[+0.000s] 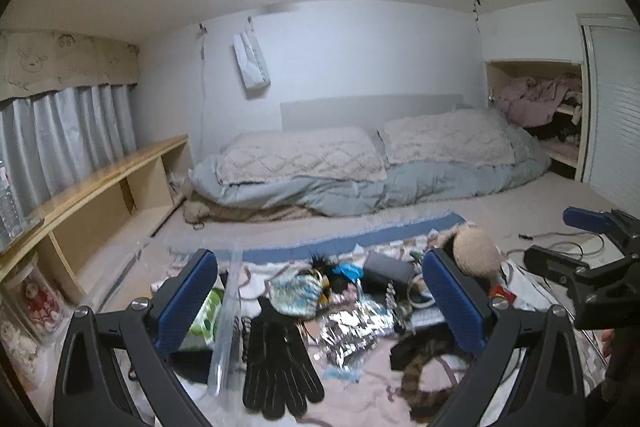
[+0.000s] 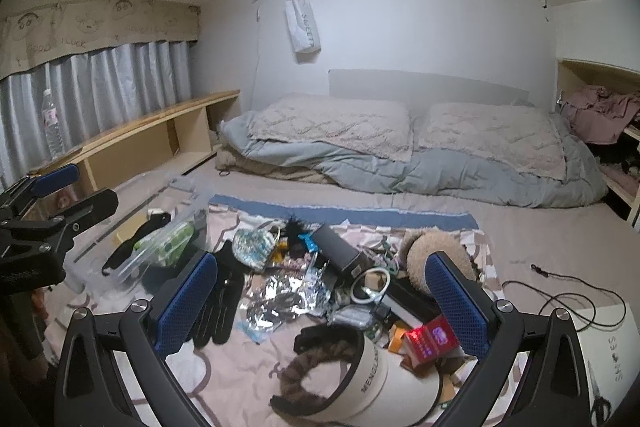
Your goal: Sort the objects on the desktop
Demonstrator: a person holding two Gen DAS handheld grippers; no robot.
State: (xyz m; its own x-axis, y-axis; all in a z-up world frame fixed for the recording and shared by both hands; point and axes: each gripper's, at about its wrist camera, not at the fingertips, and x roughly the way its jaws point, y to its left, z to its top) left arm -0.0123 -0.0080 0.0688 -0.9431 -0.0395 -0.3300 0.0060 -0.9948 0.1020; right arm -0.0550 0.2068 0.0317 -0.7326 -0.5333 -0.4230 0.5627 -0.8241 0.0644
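Observation:
A heap of small objects lies on a pink patterned cloth (image 2: pixel 240 367) on the bed. My left gripper (image 1: pixel 320 291) is open and empty, above a black glove (image 1: pixel 276 359) and crumpled silver foil (image 1: pixel 352 335). My right gripper (image 2: pixel 322 291) is open and empty, above the foil (image 2: pixel 280 299), a brown hairband (image 2: pixel 308 367), a cream visor (image 2: pixel 380 383) and a red box (image 2: pixel 430 341). A clear plastic bin (image 2: pixel 132 267) on the left holds green packets and a black item. A knitted pouch (image 2: pixel 252 247), a black speaker (image 2: pixel 336 247) and a plush toy (image 2: pixel 432 251) lie further back.
Pillows and a grey duvet (image 2: pixel 400 163) lie at the head of the bed. A wooden shelf (image 2: pixel 152 135) runs along the left with a water bottle (image 2: pixel 52 127). A black cable (image 2: pixel 568 291) and a white box (image 2: pixel 608 355) lie on the right. A closet (image 1: pixel 540 107) holds clothes.

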